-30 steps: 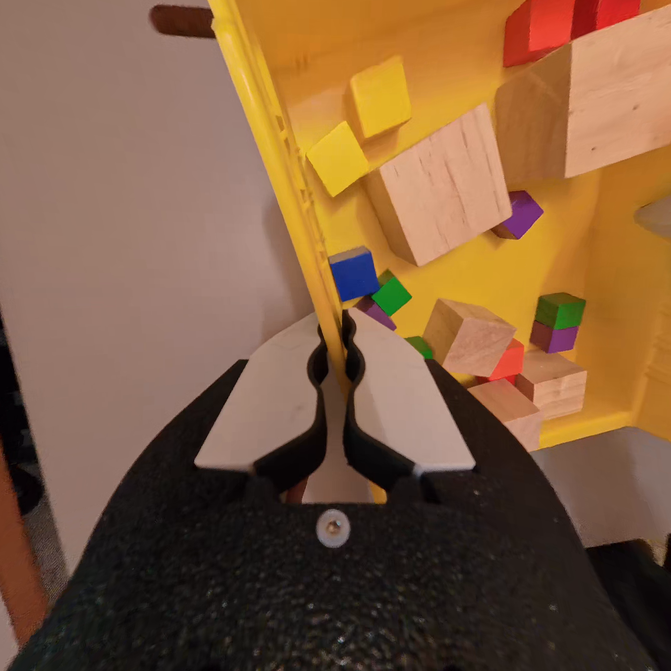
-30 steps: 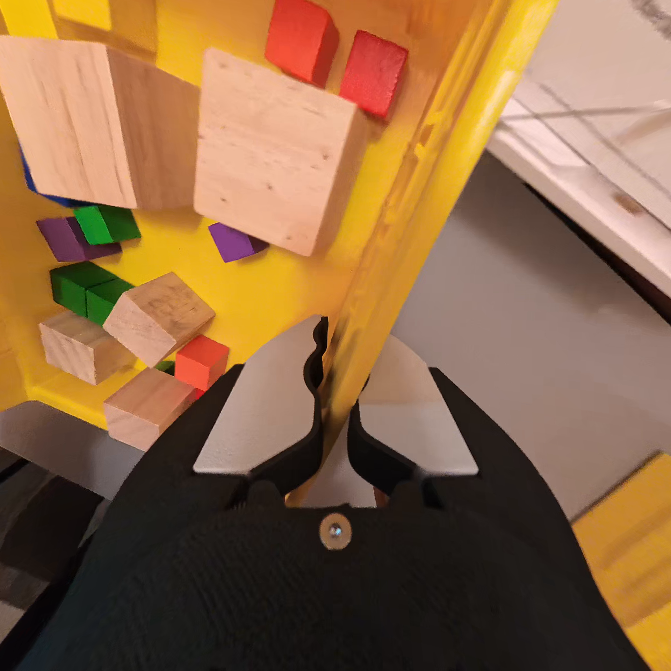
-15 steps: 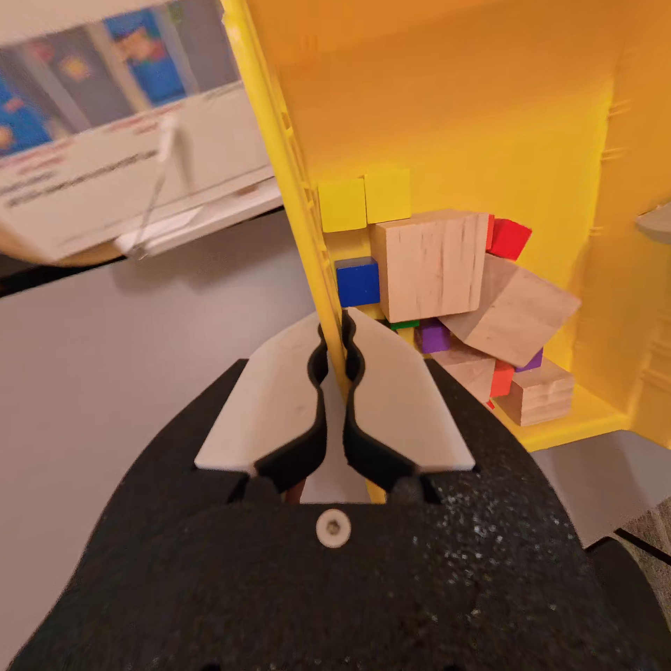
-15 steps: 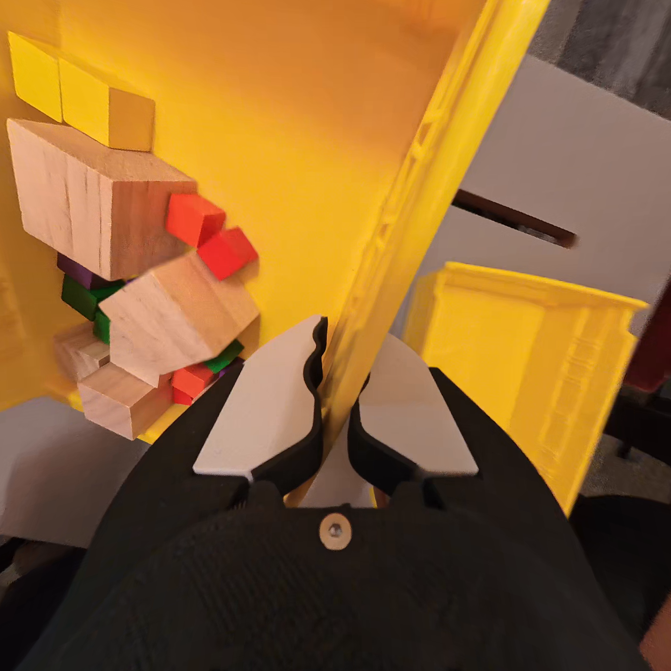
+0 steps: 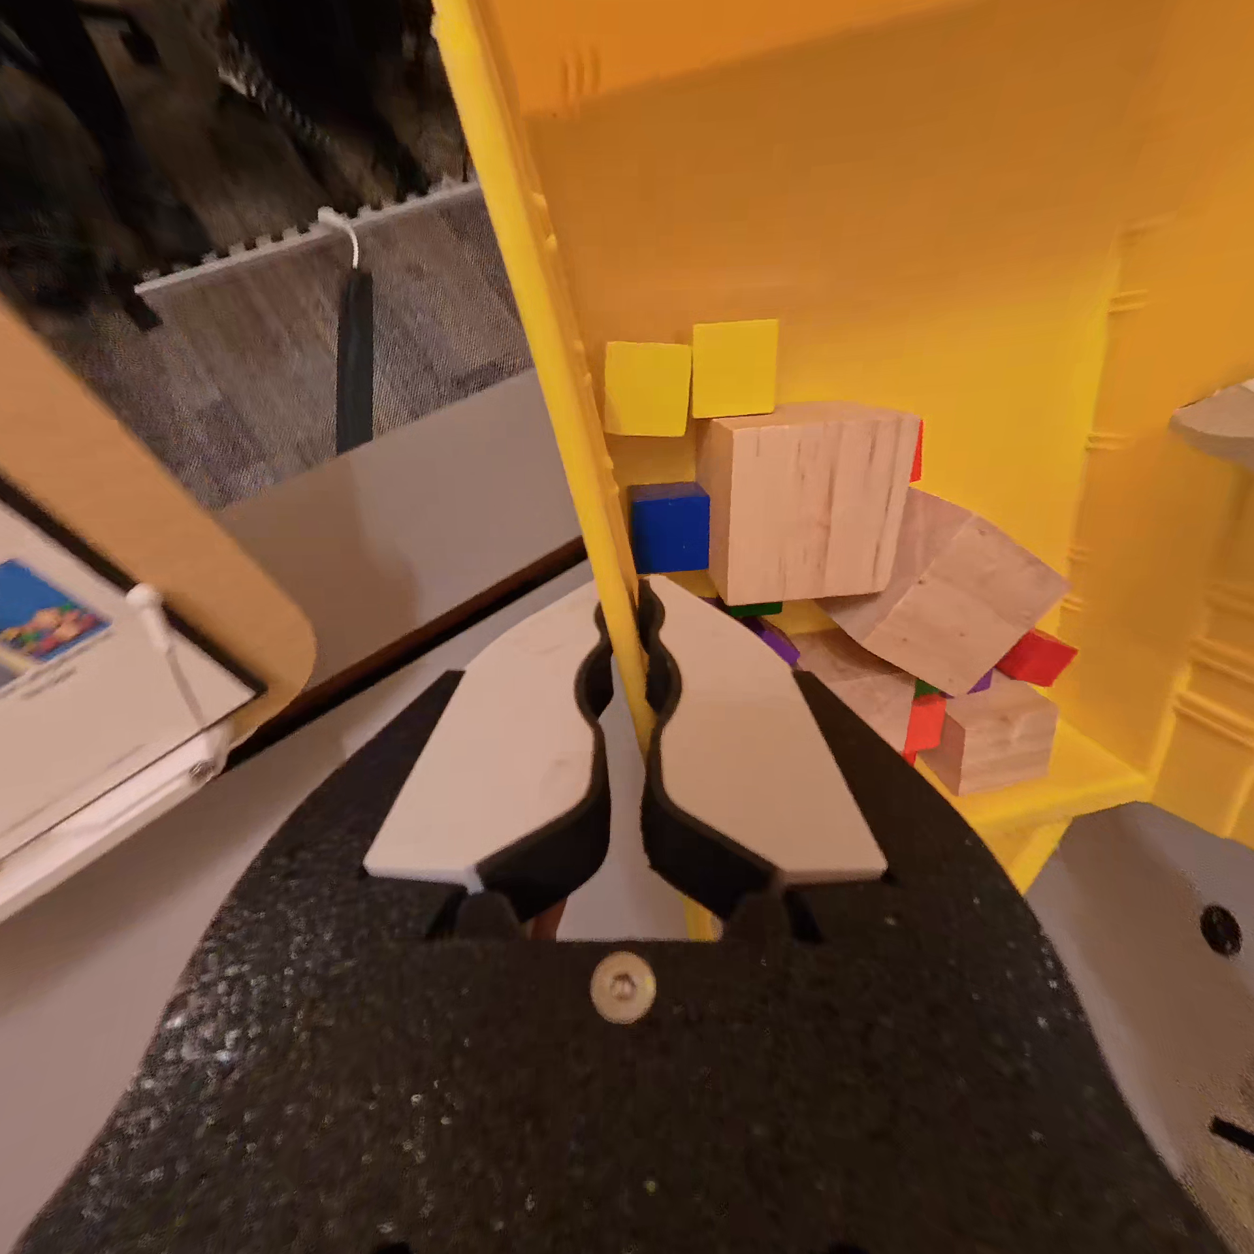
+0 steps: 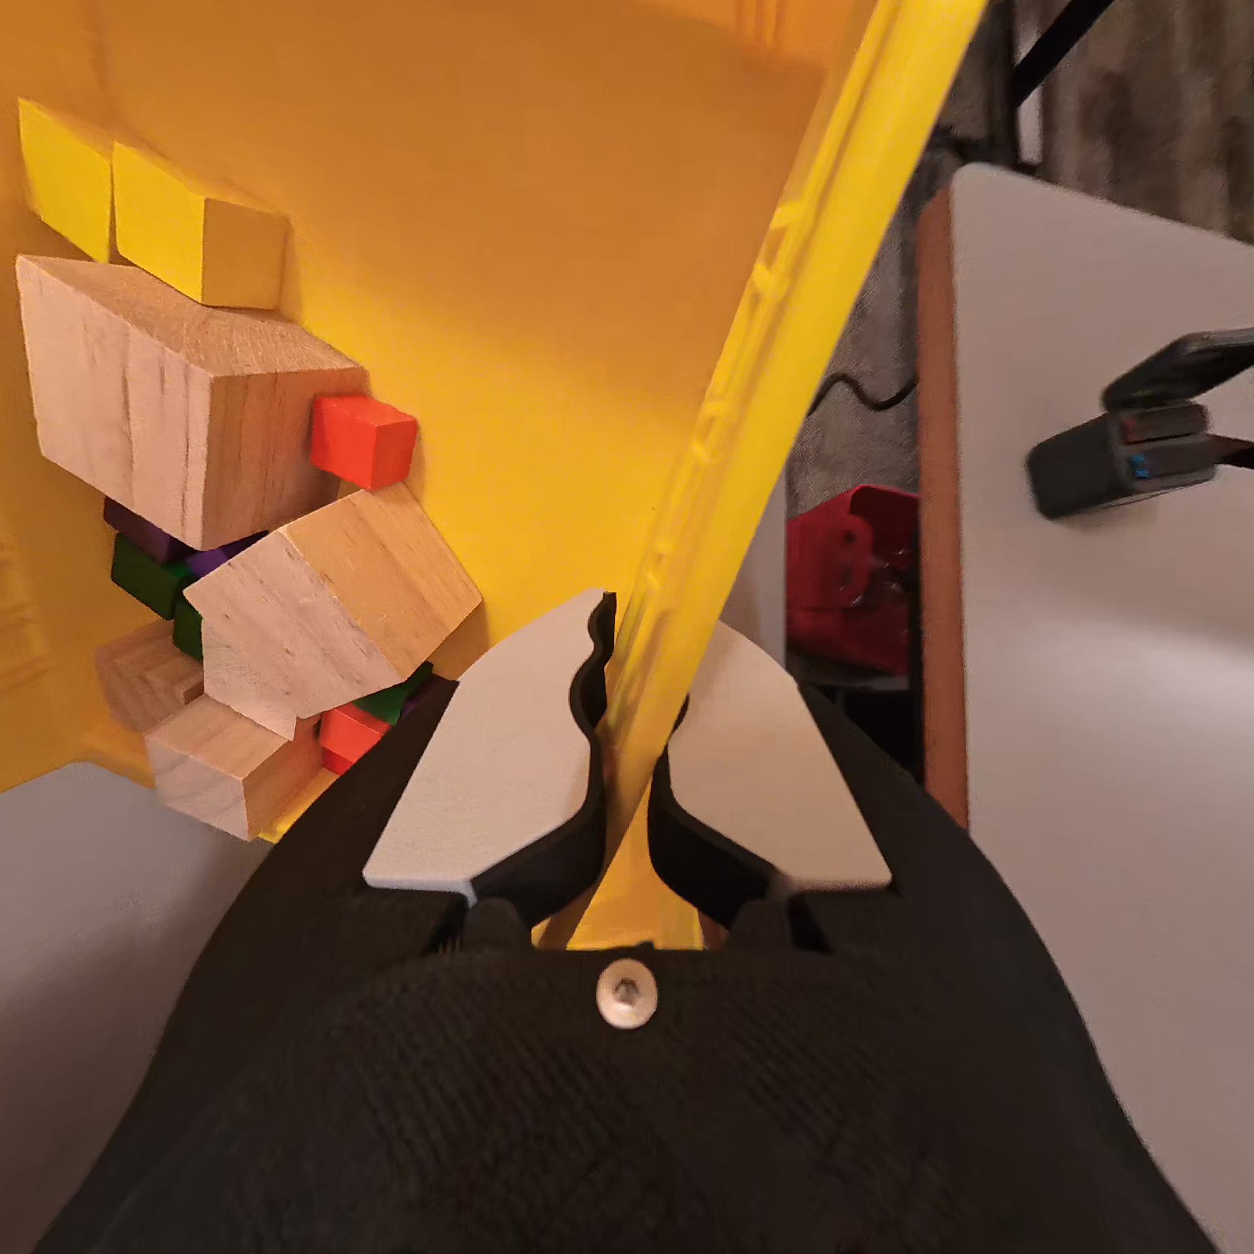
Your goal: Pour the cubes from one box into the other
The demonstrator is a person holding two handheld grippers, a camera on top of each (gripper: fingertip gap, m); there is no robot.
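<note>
Cubes, scattered across the box floor a second ago, now piled at its near wall.

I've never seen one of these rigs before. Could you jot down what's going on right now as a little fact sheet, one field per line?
Held thing: yellow box, tipped up
Left gripper: shut on the box's left wall
Right gripper: shut on the box's right wall
Contents: cubes piled against the low end
Big cubes: plain wooden blocks
Small cubes: two yellow cubes, blue cube, red cube, green and purple ones half hidden
Second box: not in view
Surface below: grey table
</note>
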